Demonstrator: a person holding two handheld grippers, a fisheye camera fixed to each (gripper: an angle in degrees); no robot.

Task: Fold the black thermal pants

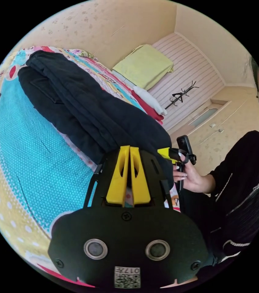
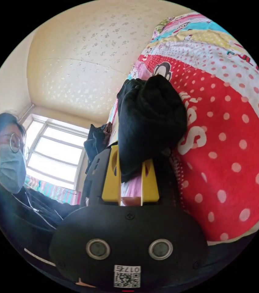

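1. Left gripper view: the left hand-held gripper sits nearest the lens, its two yellow jaws pressed together at the tips, which touch the near edge of the black pants; whether a fold of fabric is caught between them cannot be told.
2. The pants lie folded lengthwise into a long dark bundle that stretches away from the jaws across a patchwork bed cover, with turquoise dotted panels to the jaws' left.
3. Just right of those jaws, a person's hand grips the handle of the right hand-held gripper, whose yellow tip is at the same end of the pants.
4. Beyond the pants, a yellow-green folded cloth and a white and red roll rest at the far edge of the bed.
5. Right gripper view: the right hand-held gripper is clenched on a thick bunch of the black pants, one jaw on each side of the fabric, which bulges out past the jaw tips.
6. To the right of these jaws spreads the red, white-dotted part of the bed cover; to the left, a window stands behind a person in a dark zipped jacket.
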